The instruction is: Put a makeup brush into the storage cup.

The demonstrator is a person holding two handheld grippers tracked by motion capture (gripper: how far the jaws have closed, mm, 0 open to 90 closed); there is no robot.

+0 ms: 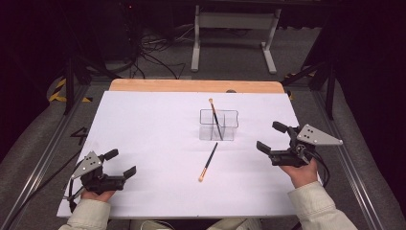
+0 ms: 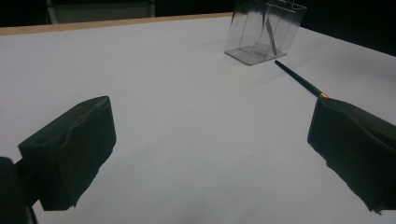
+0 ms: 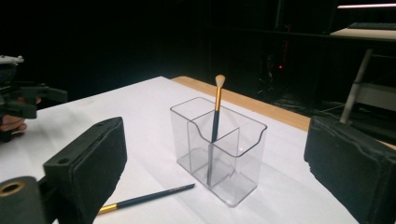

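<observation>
Two grippers rest wide apart near the table's front edge, jaws spread and empty.

The left gripper (image 1: 114, 170) and right gripper (image 1: 273, 137) flank a loose brush (image 1: 208, 161) lying flat; beyond, the clear holder (image 1: 219, 125), whose divider the right gripper view reveals, keeps a second brush (image 3: 215, 126) upright.

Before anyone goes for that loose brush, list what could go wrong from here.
1. The brush on the table lies flat and is thin, so the open right gripper may slip off it or roll it away.
2. The clear holder looks light; a bump while dropping the brush in might tip it.
3. The standing brush leans in one compartment and could be knocked by an incoming one.
</observation>
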